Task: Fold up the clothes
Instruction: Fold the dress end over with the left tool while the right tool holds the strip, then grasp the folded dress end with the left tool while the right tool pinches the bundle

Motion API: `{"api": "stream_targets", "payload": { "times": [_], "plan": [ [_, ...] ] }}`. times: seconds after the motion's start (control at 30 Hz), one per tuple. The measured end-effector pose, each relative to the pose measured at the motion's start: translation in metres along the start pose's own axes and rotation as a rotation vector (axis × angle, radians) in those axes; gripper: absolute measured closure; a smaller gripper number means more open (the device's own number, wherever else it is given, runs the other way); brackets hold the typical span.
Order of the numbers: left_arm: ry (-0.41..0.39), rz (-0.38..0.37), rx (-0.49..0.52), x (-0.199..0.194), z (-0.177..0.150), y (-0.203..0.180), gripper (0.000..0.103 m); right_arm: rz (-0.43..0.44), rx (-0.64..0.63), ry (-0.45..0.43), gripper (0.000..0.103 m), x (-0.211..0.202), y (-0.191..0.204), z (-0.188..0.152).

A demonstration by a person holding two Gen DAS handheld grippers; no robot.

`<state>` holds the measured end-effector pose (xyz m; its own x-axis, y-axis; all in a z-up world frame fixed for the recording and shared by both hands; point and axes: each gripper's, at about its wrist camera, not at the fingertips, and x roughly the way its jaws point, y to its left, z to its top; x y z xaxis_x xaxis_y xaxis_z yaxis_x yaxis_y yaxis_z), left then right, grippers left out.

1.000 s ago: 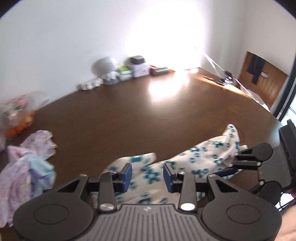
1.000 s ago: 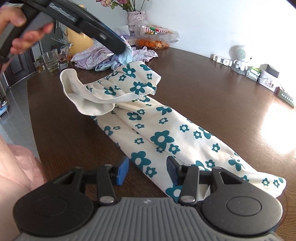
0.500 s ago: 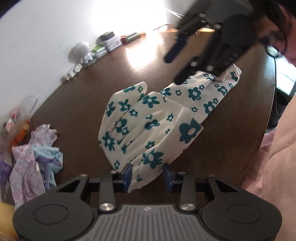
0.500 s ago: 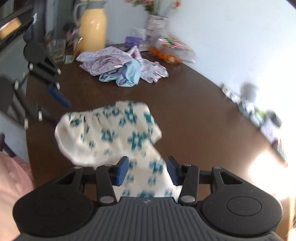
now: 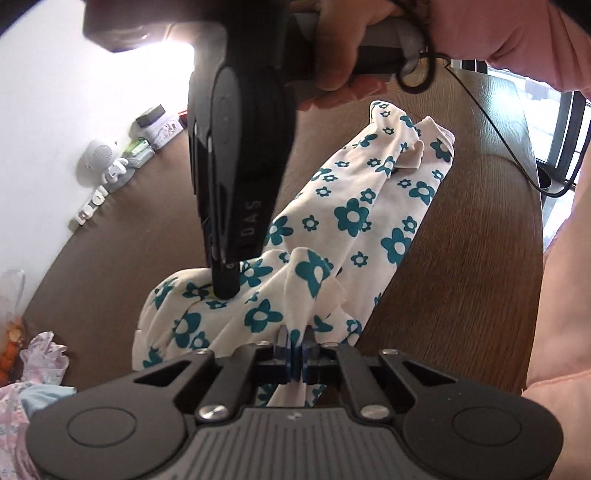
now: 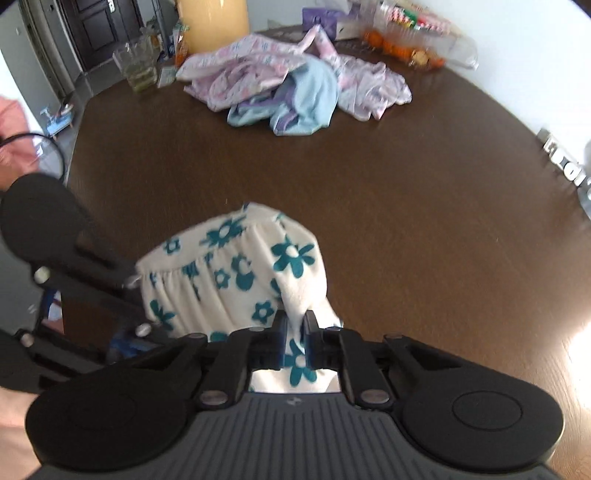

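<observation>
A cream garment with teal flowers point(image 5: 354, 221) lies lengthwise on the dark wooden table point(image 5: 461, 277). My left gripper point(image 5: 295, 339) has its jaws closing, and its blue pads pinch a raised fold at the garment's near end. My right gripper point(image 5: 225, 291) reaches down from above, held by a hand point(image 5: 340, 55), its tip on the same end a little further left. In the right wrist view, my right gripper point(image 6: 294, 325) has its jaws closing, pads pressed on a bunched fold of the gathered waistband point(image 6: 229, 266). The left gripper's black linkage point(image 6: 85, 273) sits just left of it.
A pile of pink and blue clothes point(image 6: 295, 85) lies across the table, with a glass point(image 6: 138, 66), a yellow jug point(image 6: 212, 22) and a snack bag point(image 6: 406, 48) behind it. Small gadgets point(image 5: 110, 166) line the wall edge. A pink sleeve point(image 5: 554, 295) is at the right.
Both grippers went from open to pinching the garment's waistband end. The right gripper swung over from the far end to beside the left one, which came down onto the cloth.
</observation>
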<state>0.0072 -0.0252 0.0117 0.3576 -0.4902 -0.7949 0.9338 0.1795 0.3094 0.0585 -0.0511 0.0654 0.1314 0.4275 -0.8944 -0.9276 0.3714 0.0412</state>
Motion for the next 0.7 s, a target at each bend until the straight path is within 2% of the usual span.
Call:
{"api": "stream_targets", "payload": {
  "times": [0.13, 0.23, 0.33, 0.4, 0.53, 0.67, 0.7],
  "plan": [
    [0.014, -0.025, -0.020, 0.016, -0.001, 0.004, 0.099, 0.013, 0.025, 0.019, 0.094, 0.016, -0.003, -0.009],
    [0.003, -0.048, -0.053, 0.016, -0.001, 0.008, 0.097, 0.015, 0.037, -0.007, 0.094, 0.021, -0.004, -0.013],
    [-0.013, -0.094, -0.071, 0.004, -0.002, 0.010, 0.083, 0.004, 0.029, -0.023, 0.093, 0.021, -0.002, -0.017],
    [-0.037, -0.119, -0.092, -0.010, -0.002, 0.013, 0.070, -0.012, 0.024, -0.030, 0.092, 0.020, 0.000, -0.019],
    [-0.069, -0.120, -0.161, -0.038, -0.006, 0.025, 0.066, -0.068, 0.051, -0.074, 0.076, 0.005, 0.001, -0.026],
    [-0.075, -0.098, -0.246, -0.058, -0.016, 0.046, 0.066, -0.120, 0.097, -0.156, 0.071, -0.027, 0.006, -0.043],
    [-0.075, -0.085, -0.267, -0.061, -0.018, 0.052, 0.066, -0.126, 0.101, -0.176, 0.066, -0.035, 0.010, -0.047]
  ]
}}
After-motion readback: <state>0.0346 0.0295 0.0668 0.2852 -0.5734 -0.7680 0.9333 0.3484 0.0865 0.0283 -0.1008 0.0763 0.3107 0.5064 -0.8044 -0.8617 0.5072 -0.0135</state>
